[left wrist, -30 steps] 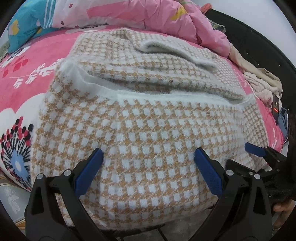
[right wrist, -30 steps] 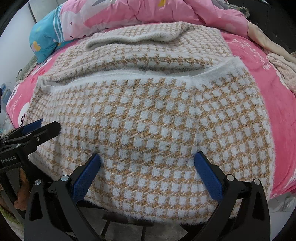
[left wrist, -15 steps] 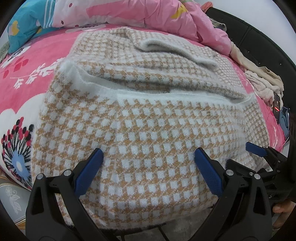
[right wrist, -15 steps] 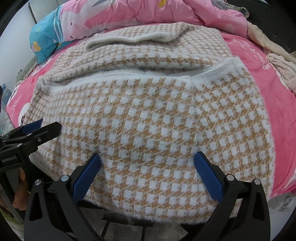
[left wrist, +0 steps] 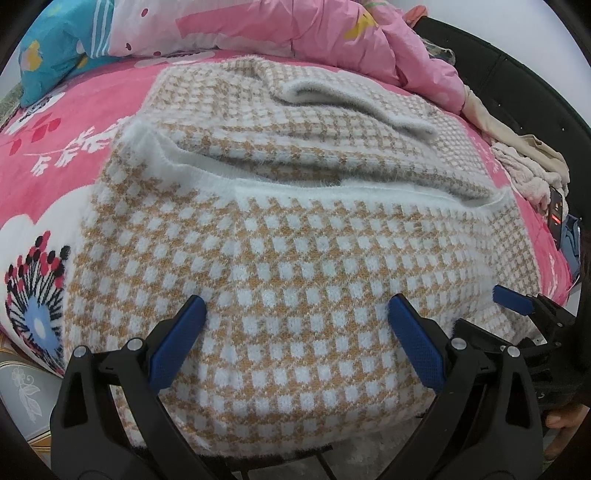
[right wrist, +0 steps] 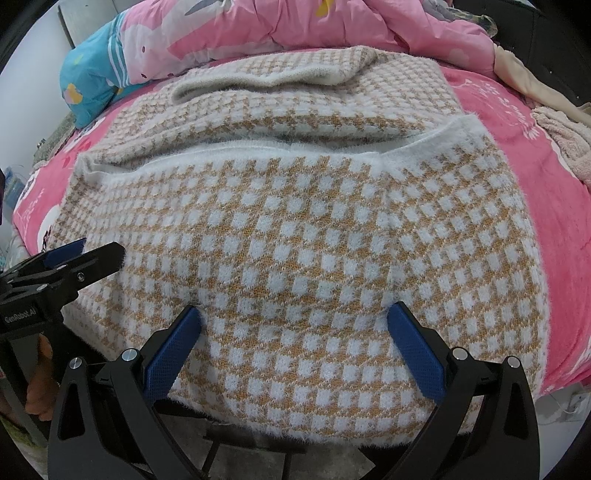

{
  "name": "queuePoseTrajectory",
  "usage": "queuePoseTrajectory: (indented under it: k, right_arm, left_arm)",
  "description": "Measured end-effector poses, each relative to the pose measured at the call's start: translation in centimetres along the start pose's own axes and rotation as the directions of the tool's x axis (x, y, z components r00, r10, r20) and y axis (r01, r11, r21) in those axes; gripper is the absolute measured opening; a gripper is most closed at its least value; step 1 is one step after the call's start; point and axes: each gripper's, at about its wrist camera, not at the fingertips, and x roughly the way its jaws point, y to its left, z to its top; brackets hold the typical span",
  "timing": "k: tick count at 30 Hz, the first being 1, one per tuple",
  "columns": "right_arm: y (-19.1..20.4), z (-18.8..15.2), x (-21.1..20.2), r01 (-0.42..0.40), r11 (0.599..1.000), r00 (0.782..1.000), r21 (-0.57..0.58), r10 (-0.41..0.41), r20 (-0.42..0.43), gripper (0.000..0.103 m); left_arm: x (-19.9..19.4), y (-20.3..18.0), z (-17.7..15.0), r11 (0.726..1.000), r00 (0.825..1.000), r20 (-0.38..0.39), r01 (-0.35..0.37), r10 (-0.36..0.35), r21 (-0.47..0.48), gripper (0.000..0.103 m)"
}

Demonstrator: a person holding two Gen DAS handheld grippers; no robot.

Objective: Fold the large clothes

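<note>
A large fuzzy sweater [left wrist: 295, 258] in a tan and white check lies spread on the pink bed, its lower part folded up so a white hem band [left wrist: 332, 190] runs across the middle. In the right wrist view the same sweater [right wrist: 295, 240] fills the frame. My left gripper [left wrist: 297, 314] is open, its blue pads over the sweater's near edge with nothing between them. My right gripper [right wrist: 293, 321] is open too, above the near edge. The right gripper [left wrist: 524, 306] shows at the right edge of the left wrist view; the left gripper [right wrist: 70, 258] shows at the left of the right wrist view.
A pink floral bedsheet [left wrist: 55, 155] covers the bed. A bunched pink quilt [left wrist: 295, 26] and a blue pillow [left wrist: 55, 48] lie at the far side. Beige clothes [left wrist: 528, 162] and a phone [left wrist: 556, 214] sit at the right. A hand [left wrist: 561, 421] holds the right gripper. Grey floor [right wrist: 240, 458] lies below.
Almost nothing has moved; the left wrist view has crept slightly toward the sweater. Both grippers stay open over the near edge.
</note>
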Motion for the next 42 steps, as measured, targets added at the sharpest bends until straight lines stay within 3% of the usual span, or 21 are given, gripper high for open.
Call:
queuePoseTrajectory:
  k: [15,19,32,42]
  right_arm:
    - [-0.7,0.5,-1.5,-0.049,0.998,0.999,0.032,0.049,0.001,0.098]
    - [-0.2,1.0,-2.8,-0.081,0.996,0.995,0.028,0.08,0.052,0.098]
    - [0.8,0.6,-4.2,-0.04,0.999,0.992,-0.004,0.04,0.123,0.098]
    - [0.8,2.9,-3.8,-0.022,0.999,0.979,-0.049,0.032,0.201,0.098]
  left_arm:
    - [-0.1,-0.1,-0.4,1.0,1.0,0.005,-0.016,0.016,-0.001,0.097]
    - [-0.1,-0.2,-0.4,1.0,1.0,0.007,-0.018,0.018,-0.002,0.097]
    - [0.0,-0.2,-0.3,1.0,1.0,-0.012,-0.022,0.022,-0.001,0.097]
    - [0.1,-0.7,0.1,0.998,0.998,-0.028,-0.059,0.059,-0.008,0.097]
